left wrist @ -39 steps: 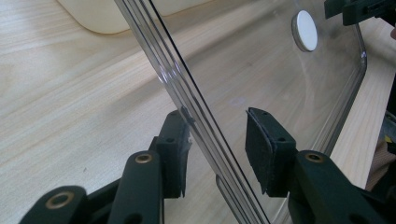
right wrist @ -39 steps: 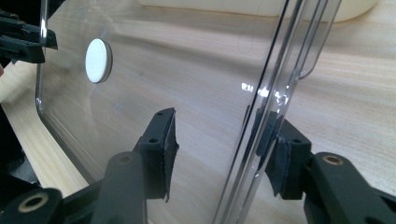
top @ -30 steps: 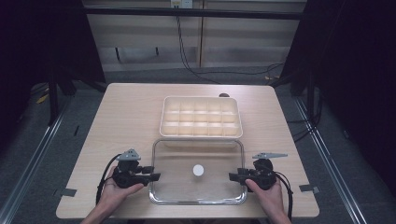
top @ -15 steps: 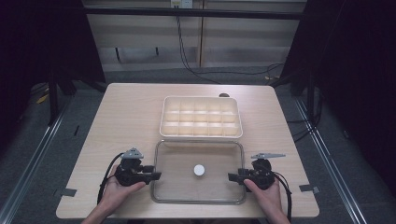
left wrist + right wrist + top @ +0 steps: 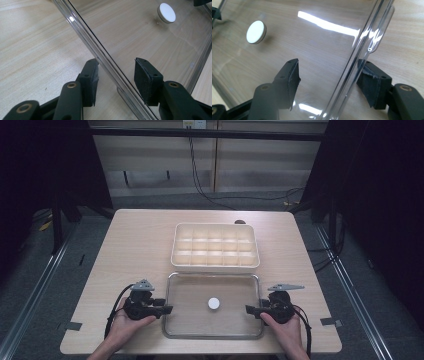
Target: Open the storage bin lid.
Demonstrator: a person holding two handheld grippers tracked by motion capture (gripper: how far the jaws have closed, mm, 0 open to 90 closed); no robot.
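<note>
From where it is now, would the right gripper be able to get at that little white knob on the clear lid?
Probably yes. The white knob stands alone mid-lid, with bare plastic between it and the right gripper, whose jaws are open astride the lid's edge.

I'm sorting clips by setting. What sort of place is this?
Probably a lab or recording workspace, not a home. A bare light wooden table stands between black curtains, cables trail across the grey floor behind, and it holds just a clear plastic lid and a cream compartment tray.
</note>
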